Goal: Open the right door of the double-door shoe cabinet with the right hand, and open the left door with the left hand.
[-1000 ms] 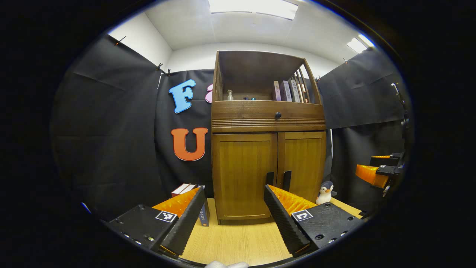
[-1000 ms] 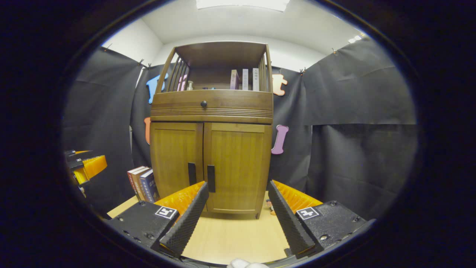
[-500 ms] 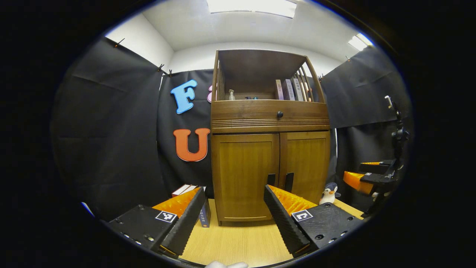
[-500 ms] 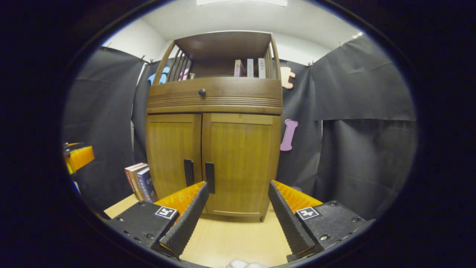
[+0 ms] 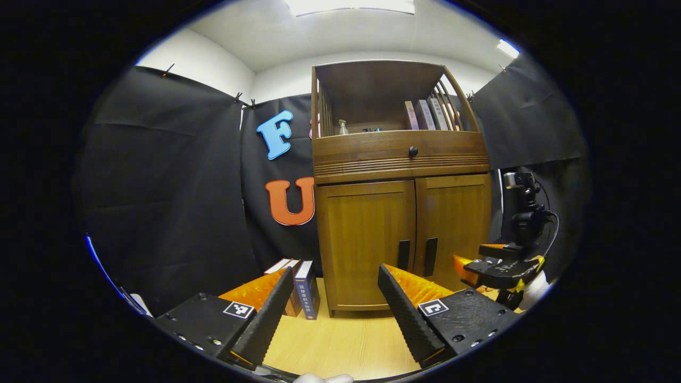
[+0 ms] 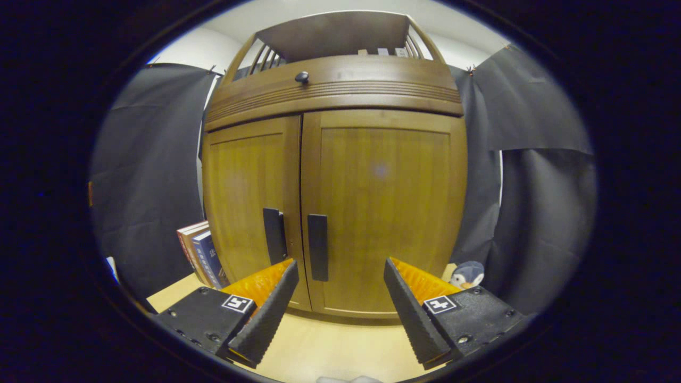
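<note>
The right gripper (image 6: pixel 340 308) is held wide open and empty, nearer the cabinet (image 6: pixel 383 175); the upright right handle (image 6: pixel 318 247) lies just left of its gap; the left gripper (image 5: pixel 335 314), likewise spread, is kept farther back.

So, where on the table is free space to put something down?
The bare tabletop before the closed cabinet doors is free, between both open claws. Crowded: the books left of the cabinet, and the penguin toy at its right corner.
</note>
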A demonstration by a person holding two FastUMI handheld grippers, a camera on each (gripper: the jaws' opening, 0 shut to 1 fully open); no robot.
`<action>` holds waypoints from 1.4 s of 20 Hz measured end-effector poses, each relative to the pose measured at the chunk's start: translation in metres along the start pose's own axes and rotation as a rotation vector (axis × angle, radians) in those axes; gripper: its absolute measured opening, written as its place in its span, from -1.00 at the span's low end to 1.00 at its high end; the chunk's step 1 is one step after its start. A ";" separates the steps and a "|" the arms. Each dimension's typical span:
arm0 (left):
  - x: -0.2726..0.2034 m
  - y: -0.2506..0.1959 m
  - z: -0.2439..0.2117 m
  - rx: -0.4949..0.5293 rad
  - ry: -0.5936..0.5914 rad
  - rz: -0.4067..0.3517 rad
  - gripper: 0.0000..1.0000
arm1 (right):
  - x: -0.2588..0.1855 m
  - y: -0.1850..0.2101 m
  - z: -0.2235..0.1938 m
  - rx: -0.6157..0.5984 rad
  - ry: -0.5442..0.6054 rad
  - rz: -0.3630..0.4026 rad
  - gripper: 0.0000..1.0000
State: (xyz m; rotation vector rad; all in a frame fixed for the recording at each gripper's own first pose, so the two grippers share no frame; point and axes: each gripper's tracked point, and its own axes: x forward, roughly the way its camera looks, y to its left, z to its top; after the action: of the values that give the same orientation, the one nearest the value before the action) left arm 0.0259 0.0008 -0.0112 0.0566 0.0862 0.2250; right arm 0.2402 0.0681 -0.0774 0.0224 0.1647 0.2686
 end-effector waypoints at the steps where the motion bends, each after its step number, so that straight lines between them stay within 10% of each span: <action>1: 0.001 0.001 -0.001 0.003 0.007 0.016 0.92 | 0.017 0.002 0.001 0.003 0.001 0.007 1.00; 8: 0.006 0.012 -0.011 0.000 0.053 0.095 0.92 | 0.101 0.030 -0.018 -0.013 0.063 0.046 0.88; 17: 0.008 0.011 -0.013 -0.013 0.080 0.048 0.92 | 0.127 0.031 -0.026 0.034 0.084 -0.058 -0.25; 28: 0.004 0.000 -0.013 -0.017 0.047 -0.092 0.92 | 0.065 0.025 -0.041 0.025 0.106 0.004 -0.35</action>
State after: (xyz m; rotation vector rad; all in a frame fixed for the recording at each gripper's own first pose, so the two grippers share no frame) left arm 0.0289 0.0022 -0.0245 0.0306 0.1336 0.1352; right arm 0.2891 0.1099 -0.1269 0.0330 0.2738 0.2718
